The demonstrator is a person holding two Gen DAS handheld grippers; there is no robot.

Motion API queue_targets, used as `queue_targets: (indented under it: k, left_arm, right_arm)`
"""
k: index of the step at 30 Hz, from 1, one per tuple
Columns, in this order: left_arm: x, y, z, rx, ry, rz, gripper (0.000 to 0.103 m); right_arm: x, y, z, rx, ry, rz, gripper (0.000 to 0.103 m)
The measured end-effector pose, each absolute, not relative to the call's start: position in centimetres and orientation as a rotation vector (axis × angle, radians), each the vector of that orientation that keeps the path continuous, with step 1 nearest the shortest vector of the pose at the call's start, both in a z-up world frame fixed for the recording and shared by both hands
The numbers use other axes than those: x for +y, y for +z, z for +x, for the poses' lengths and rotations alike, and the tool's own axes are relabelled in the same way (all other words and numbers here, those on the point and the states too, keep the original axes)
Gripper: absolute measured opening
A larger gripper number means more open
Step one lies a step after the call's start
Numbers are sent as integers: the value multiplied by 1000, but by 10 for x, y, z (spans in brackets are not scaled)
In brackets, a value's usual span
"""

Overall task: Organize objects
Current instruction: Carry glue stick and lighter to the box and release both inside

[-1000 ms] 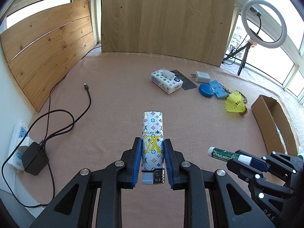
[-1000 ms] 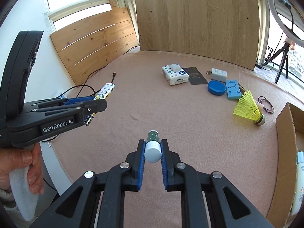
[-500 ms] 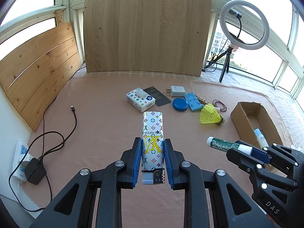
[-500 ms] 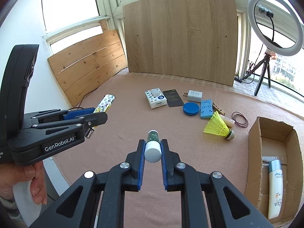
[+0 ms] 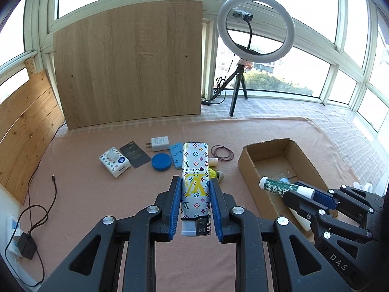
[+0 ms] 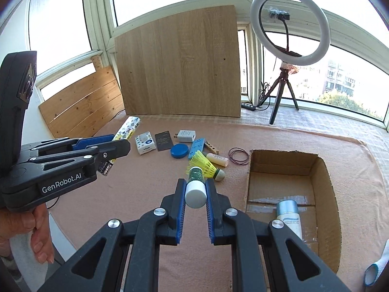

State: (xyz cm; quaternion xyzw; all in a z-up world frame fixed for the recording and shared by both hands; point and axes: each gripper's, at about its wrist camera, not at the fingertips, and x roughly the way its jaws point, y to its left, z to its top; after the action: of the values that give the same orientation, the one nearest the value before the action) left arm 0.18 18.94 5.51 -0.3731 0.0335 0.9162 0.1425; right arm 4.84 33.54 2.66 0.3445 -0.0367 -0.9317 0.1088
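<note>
My left gripper (image 5: 195, 187) is shut on a white patterned lighter (image 5: 195, 170), held in the air; it also shows in the right wrist view (image 6: 126, 131). My right gripper (image 6: 195, 189) is shut on a green lip balm tube with a white cap (image 6: 195, 187), also seen in the left wrist view (image 5: 279, 187) over the cardboard box (image 5: 313, 168). The open box (image 6: 325, 182) lies at the right with a white bottle (image 6: 289, 216) inside.
On the pink mat lie a tissue pack (image 6: 145, 142), a dark card (image 6: 164, 140), a white charger (image 6: 186, 135), a blue round tin (image 6: 179, 151), a blue holder (image 6: 196, 146), a yellow shuttlecock (image 6: 204, 165), a cream tube (image 6: 217, 159) and rubber bands (image 6: 239, 158). A ring light (image 6: 289, 24) stands behind. Cables and a power strip (image 5: 14, 241) lie far left.
Both grippers have swung to the right, each still holding its object. The cardboard box has come fully into view, and the lip balm now hangs over it.
</note>
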Motion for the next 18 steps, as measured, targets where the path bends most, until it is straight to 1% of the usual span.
queue_targets:
  k: [10, 18]
  left_arm:
    - [320, 33, -7, 169, 2437, -1076, 25]
    - [369, 16, -14, 217, 2375, -1090, 26]
  right_arm:
    - [436, 9, 70, -188, -2883, 1122, 14]
    - [462, -3, 75, -236, -2921, 1175, 14]
